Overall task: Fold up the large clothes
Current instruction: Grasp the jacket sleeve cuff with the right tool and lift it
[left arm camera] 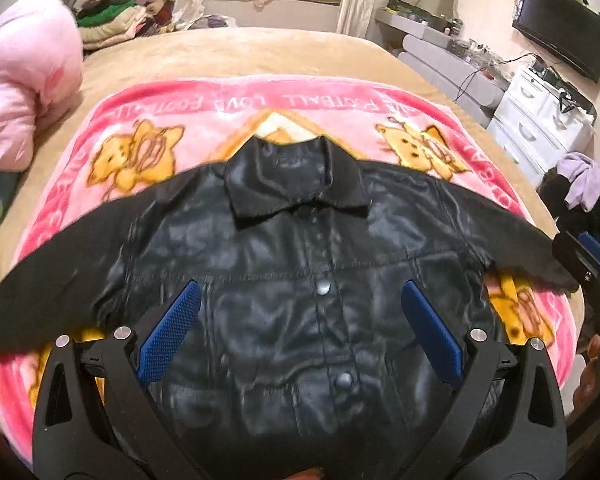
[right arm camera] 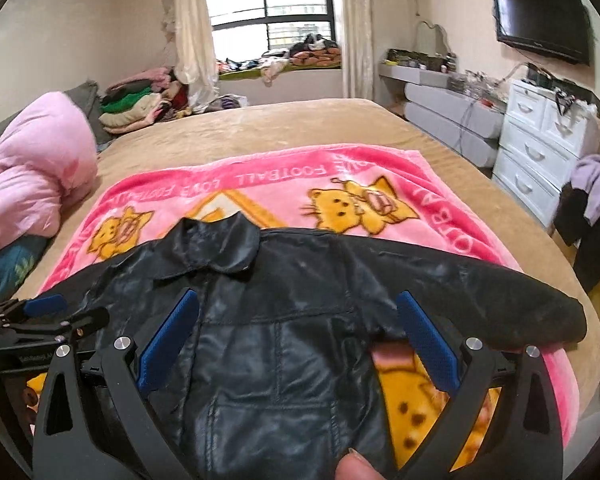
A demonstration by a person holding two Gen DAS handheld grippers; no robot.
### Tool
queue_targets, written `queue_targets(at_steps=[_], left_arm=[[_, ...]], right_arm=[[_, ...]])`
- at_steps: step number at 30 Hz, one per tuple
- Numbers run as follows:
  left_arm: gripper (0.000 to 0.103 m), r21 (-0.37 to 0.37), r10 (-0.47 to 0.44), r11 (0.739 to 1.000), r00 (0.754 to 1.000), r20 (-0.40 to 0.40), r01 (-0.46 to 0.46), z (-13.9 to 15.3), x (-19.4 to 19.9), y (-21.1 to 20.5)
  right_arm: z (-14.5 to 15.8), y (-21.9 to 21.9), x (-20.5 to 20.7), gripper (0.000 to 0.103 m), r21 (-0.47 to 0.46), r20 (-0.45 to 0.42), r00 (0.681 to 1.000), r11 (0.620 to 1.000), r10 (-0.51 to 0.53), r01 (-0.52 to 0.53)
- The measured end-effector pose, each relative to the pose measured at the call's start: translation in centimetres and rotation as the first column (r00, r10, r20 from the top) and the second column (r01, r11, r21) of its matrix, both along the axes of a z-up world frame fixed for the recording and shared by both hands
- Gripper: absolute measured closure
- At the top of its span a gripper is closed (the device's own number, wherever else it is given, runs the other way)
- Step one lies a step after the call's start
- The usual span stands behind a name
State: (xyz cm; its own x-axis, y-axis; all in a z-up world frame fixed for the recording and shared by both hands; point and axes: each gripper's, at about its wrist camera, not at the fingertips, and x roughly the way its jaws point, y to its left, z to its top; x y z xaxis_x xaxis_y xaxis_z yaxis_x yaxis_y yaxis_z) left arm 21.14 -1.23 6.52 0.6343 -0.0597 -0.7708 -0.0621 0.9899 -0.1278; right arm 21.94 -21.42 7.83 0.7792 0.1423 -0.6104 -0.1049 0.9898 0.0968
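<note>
Bed [left arm camera: 228, 52], pink blanket [left arm camera: 220, 128], black jacket [left arm camera: 300, 264] spread flat, both hand-held grippers [left arm camera: 300, 320] [right arm camera: 298, 332] gaping, empty

Pink blanket [left arm camera: 228, 120], wall television [right arm camera: 540, 20]

I see the jacket [left arm camera: 300, 264] spread on the blanket [left arm camera: 228, 120], blanket on the bed [left arm camera: 236, 52], quilt [left arm camera: 24, 76] at left.

Both wrist views hover close over the jacket [left arm camera: 300, 280], facing the window [right arm camera: 268, 8]; both share it.
</note>
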Motion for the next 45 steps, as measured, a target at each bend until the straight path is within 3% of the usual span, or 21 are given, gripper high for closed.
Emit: queue_targets(at_steps=[14,23,32,40,45], left_arm=[[0.009,-0.019,-0.097,0.995,0.995,-0.035,0.097,-2.2,5.3,-3.8],[0.009,-0.045,-0.126,0.991,0.99,-0.056,0.124,-4.8,6.5,-4.8],[0.009,-0.028,-0.188,0.982,0.977,-0.105,0.186,-8.2,6.8,-6.8],[0.009,0.02,-0.189,0.981,0.966,-0.174,0.195,-11.7,7.3,-7.3],[0.009,0.028,-0.178,0.982,0.968,-0.178,0.185,-12.2,7.6,-6.8]], right_arm=[[-3.7,-9.5,4.1,0.004,0.057,-0.059,0.965,0.964,-0.256,0.259],[-8.4,-16.1,4.5,0.004,0.088,-0.156,0.893,0.895,-0.421,0.437],[-11.9,-22.9,3.3,0.004,0.149,-0.247,0.779,0.771,-0.577,0.619],[-15.1,-29.6,2.0,0.004,0.155,-0.324,0.629,0.616,-0.707,0.772],[-16.7,-33.1,2.2,0.004,0.274,-0.383,0.599,0.533,-0.703,0.8]])
